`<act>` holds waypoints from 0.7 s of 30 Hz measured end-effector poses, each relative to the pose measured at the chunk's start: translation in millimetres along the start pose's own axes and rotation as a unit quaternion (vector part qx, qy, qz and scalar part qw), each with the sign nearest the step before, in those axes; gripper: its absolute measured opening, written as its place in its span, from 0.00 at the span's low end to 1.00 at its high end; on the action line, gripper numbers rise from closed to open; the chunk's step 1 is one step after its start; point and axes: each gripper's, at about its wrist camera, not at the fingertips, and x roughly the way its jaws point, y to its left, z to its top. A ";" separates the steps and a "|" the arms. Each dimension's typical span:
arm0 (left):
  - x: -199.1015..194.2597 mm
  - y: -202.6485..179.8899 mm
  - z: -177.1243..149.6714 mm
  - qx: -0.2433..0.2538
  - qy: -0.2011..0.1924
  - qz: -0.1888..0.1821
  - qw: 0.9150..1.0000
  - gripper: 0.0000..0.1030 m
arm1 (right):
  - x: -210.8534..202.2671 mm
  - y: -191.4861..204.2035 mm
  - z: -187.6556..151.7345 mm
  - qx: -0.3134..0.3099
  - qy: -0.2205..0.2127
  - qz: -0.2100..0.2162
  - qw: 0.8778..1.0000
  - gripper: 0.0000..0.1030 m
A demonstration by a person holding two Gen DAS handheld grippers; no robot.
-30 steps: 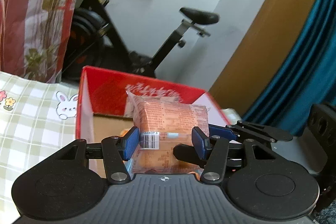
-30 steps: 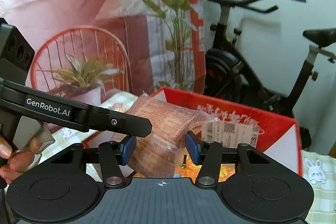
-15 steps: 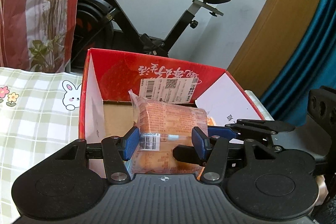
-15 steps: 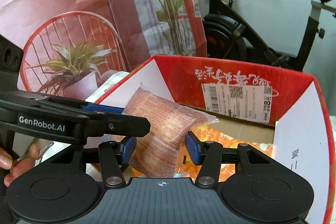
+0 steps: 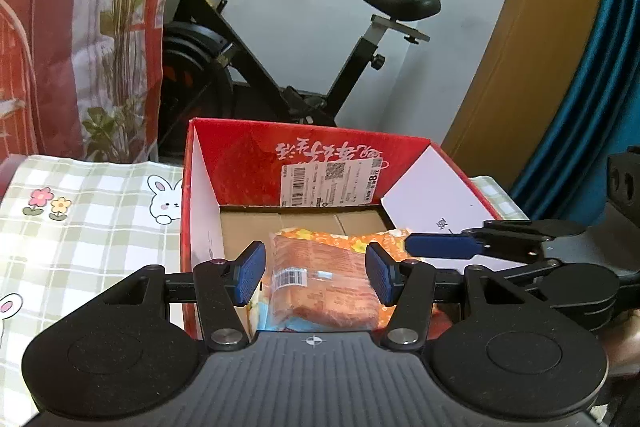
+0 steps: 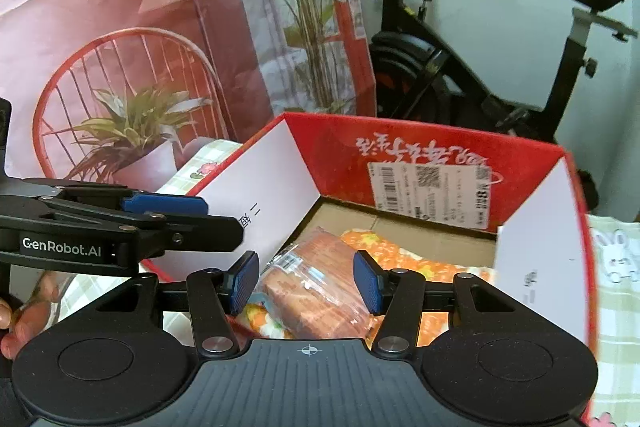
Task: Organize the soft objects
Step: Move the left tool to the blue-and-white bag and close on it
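Red box [image 5: 240,155], frame centre: orange snack pack [image 5: 324,283] lies inside on orange packets. Left gripper [image 5: 316,273] and right gripper [image 6: 306,281] jaws apart, holding nothing. Checked tablecloth [image 5: 80,227]; exercise bike [image 5: 248,67] behind.

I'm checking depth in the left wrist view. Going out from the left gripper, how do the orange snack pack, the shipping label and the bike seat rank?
From the left gripper:
1. Orange snack pack, between the open jaws, lying in the box.
2. Shipping label, on the box's far inner wall.
3. Bike seat, beyond the box, upper right.
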 end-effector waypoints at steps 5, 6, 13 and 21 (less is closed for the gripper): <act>-20.9 -15.8 -10.4 0.015 -0.010 0.010 1.000 0.56 | -29.4 2.7 -8.3 -0.011 -0.012 -0.015 1.000 0.48; -24.9 -18.3 -13.4 0.017 -0.010 0.011 1.000 0.56 | -35.6 3.2 -11.6 -0.013 -0.013 -0.018 1.000 0.48; -47.4 -32.3 -37.4 0.018 -0.008 0.022 1.000 0.56 | -72.8 6.2 -36.3 -0.020 -0.017 -0.039 0.999 0.48; -54.0 -52.2 -69.1 0.027 0.009 0.011 1.000 0.56 | -98.3 8.0 -70.1 -0.017 -0.011 -0.050 0.999 0.48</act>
